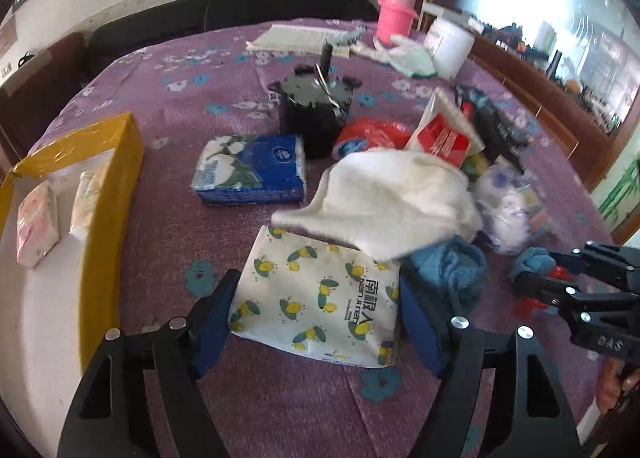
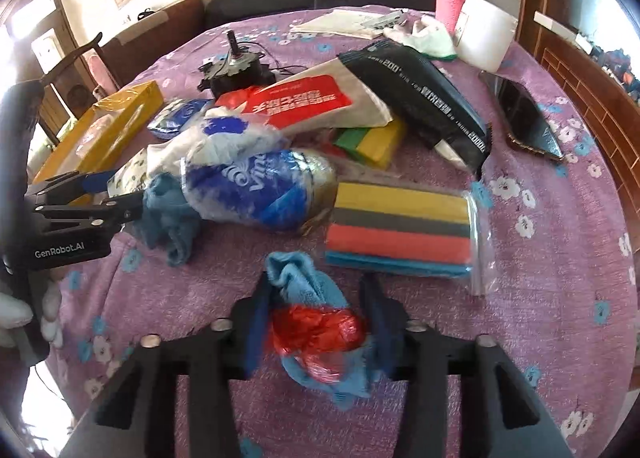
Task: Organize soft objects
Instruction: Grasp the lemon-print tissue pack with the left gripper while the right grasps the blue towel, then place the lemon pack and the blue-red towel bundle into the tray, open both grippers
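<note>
Two grippers work the purple cloth. Left gripper (image 1: 316, 310) straddles the lemon-print tissue pack (image 1: 320, 298), jaws spread, not clenched; it should close squarely across the short width. The pack's long axis runs away from the camera. Right gripper (image 2: 316, 322) brackets the blue cloth bundle (image 2: 316, 314); grip state unclear.

Probably a home: floral tablecloth (image 1: 240, 98), sofa (image 1: 240, 14).

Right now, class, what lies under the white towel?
The white towel covers the far corner of the lemon-print tissue pack and part of a blue cloth. The red-and-white bag sticks out behind it. Anything else beneath is hidden.
</note>
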`<state>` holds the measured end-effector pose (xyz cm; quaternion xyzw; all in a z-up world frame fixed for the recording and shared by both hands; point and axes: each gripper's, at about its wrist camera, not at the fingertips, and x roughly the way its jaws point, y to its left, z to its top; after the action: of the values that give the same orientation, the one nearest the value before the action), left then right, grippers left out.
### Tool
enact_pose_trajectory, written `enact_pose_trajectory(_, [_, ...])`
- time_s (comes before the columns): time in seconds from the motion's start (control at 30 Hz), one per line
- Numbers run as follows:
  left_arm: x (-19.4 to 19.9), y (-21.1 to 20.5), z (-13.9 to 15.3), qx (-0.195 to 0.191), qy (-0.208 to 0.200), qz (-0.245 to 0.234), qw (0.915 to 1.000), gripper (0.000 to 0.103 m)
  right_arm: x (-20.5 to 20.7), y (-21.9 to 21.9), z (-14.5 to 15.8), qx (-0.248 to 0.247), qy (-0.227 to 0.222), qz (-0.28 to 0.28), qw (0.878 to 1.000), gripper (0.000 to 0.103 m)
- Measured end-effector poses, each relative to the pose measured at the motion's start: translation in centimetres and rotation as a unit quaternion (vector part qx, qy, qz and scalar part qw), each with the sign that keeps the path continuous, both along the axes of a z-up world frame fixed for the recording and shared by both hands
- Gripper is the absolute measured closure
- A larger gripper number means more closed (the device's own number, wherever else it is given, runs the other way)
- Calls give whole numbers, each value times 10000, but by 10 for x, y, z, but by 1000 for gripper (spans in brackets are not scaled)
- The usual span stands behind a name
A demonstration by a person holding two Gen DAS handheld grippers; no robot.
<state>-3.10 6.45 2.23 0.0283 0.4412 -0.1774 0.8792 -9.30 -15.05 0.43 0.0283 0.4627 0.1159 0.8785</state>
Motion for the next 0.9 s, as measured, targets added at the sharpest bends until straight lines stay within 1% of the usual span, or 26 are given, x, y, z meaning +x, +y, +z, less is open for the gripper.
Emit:
enact_pose_trajectory(0.07, [-6,11,6,-183,-34,80,9998,28,-4,-5,4,60,-66,-81,9999,62])
enact_pose_trajectory(0.13, [-15,28,18,-464,-86,144,9988,28,-8,-12,9,160,-100,-163,9997,63])
enact_pose_trajectory(0.23, [-30,52,33,-715,-156,217,9971,27,-15,-17,21,263,-183,-227,9992,63])
enact_pose_trajectory(0.3, [-37,75,44,-851,-195,326,9956,27,-20,-15,32,244,-305,-218,9990,63])
enact_pose_trajectory(0.37, [-43,93,52,-899,-266,464,9945,27,-22,-5,48,275,-439,-111,9986,63])
enact_pose_trajectory(0.4, [-45,110,58,-913,-301,599,9936,27,-23,1,55,285,-497,-40,9984,63])
enact_pose_trajectory(0.5, [-40,147,67,-997,-300,926,9902,27,-22,38,83,343,-726,376,9961,63])
enact_pose_trajectory(0.53, [-35,165,68,-974,-273,1135,9884,27,-21,51,92,382,-803,544,9946,63])
enact_pose_trajectory(0.57, [-33,173,69,-961,-261,1227,9874,27,-20,62,99,412,-867,688,9930,63])
enact_pose_trajectory(0.63, [-24,198,70,-910,-217,1463,9848,27,-15,92,116,484,-994,1033,9885,63])
enact_pose_trajectory(0.77, [-4,232,66,-835,-118,1717,9815,27,6,157,152,722,-1092,1673,9772,62])
enact_pose_trajectory(0.83, [12,249,59,-829,11,1864,9790,27,17,188,163,709,-1136,1903,9726,62])
enact_pose_trajectory(0.9, [29,263,49,-867,183,1967,9764,27,33,221,162,702,-1029,2086,9700,62])
